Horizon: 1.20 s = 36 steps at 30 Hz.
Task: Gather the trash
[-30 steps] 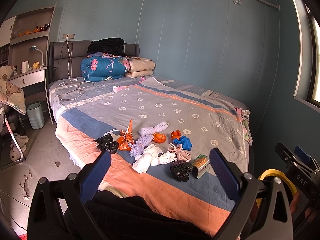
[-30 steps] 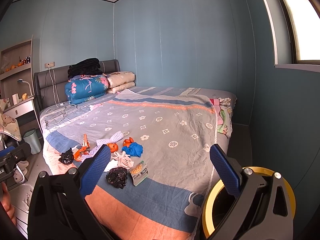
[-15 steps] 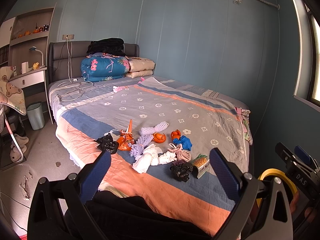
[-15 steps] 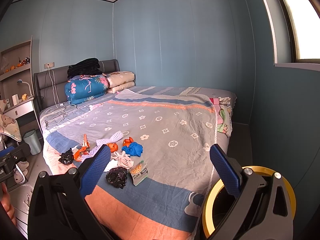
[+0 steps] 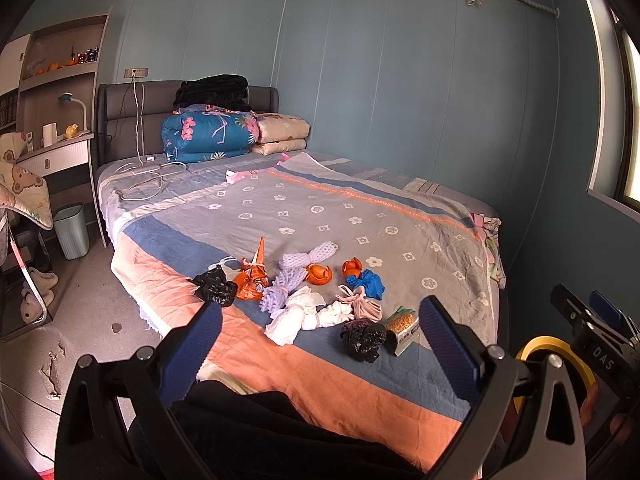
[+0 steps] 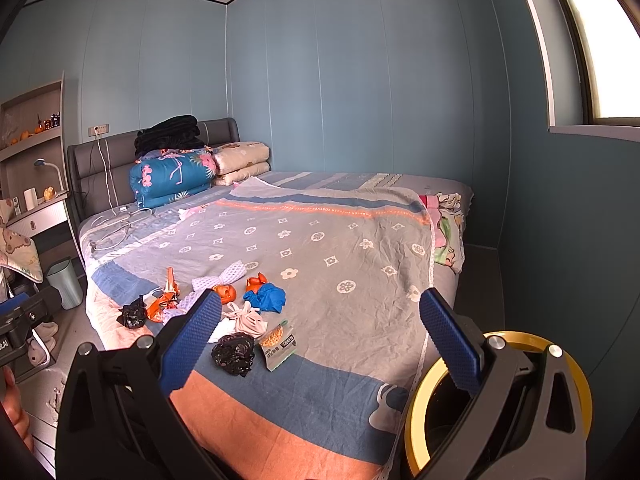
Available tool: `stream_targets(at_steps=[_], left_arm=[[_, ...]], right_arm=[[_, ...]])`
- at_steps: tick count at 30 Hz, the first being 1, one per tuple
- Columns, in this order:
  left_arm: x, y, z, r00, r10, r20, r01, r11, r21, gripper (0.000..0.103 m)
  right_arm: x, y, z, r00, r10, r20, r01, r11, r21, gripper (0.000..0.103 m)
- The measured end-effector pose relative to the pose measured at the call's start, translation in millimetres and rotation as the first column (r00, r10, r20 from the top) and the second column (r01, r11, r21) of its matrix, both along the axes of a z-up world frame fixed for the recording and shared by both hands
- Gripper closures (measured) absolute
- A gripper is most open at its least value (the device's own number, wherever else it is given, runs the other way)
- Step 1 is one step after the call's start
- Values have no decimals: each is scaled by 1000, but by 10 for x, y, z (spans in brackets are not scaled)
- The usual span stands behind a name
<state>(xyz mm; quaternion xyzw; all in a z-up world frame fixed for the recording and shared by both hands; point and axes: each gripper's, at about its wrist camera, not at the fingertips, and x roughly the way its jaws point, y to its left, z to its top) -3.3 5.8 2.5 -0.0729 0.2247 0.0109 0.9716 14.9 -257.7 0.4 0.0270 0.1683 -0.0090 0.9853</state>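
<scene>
Trash (image 5: 312, 300) lies scattered near the foot of a bed (image 5: 360, 216): black crumpled bags (image 5: 362, 340), white wads (image 5: 296, 316), orange peels (image 5: 319, 273), a blue glove (image 6: 267, 298) and a snack packet (image 6: 278, 342). Left gripper (image 5: 320, 336) and right gripper (image 6: 320, 328) both hover above the near edge of the bed with fingers spread wide, holding nothing. A yellow-rimmed bin (image 6: 500, 400) stands on the floor just beside the bed's right corner.
</scene>
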Motion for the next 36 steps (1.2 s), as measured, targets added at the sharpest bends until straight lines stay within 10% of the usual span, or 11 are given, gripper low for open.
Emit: stream_targets(at_steps=[20,36], left_arm=[[131,82,-103,1000,2,-17,-2,1000,-5,8],[1062,843,-679,989,52,-142,-42,996,74,8]], right_arm=[[60,-26,-214,999,-28,-16,28,1000,3,8],[1056,222,-841,967,30,-253,-31,1000,0,8]])
